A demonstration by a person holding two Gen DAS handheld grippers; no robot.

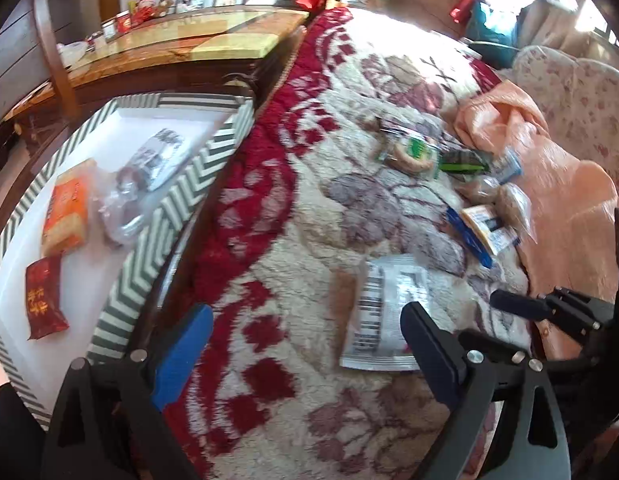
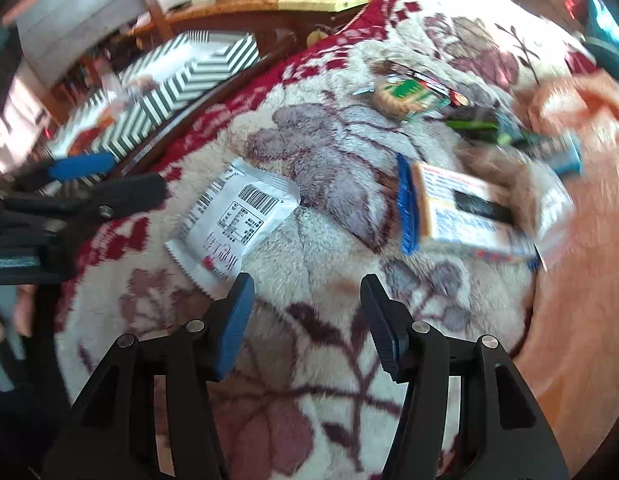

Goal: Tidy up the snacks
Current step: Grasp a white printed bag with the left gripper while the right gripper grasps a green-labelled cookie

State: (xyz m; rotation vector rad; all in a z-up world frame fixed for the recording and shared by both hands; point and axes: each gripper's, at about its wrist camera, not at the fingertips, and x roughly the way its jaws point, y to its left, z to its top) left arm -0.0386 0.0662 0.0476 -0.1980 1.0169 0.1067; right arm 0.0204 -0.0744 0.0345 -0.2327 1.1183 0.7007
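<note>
A white snack packet with barcodes [image 1: 385, 312] [image 2: 237, 220] lies flat on the fleece blanket. My left gripper [image 1: 305, 328] is open and empty, its right finger just beside the packet. My right gripper [image 2: 307, 300] is open and empty above the blanket, right of the packet. A blue-edged cracker box [image 2: 461, 212] [image 1: 485, 228], a green-labelled biscuit pack [image 2: 405, 94] [image 1: 413, 152] and more wrapped snacks lie further right. The chevron-striped box [image 1: 157, 240] [image 2: 177, 84] at the left holds an orange pack [image 1: 67, 212], a red pack [image 1: 43, 300] and clear-wrapped items [image 1: 149, 168].
A wooden table with a glass top [image 1: 181, 48] stands behind the striped box. A peach quilt [image 1: 549, 184] lies bunched at the right of the blanket. The left gripper shows in the right wrist view [image 2: 89, 184] at the far left.
</note>
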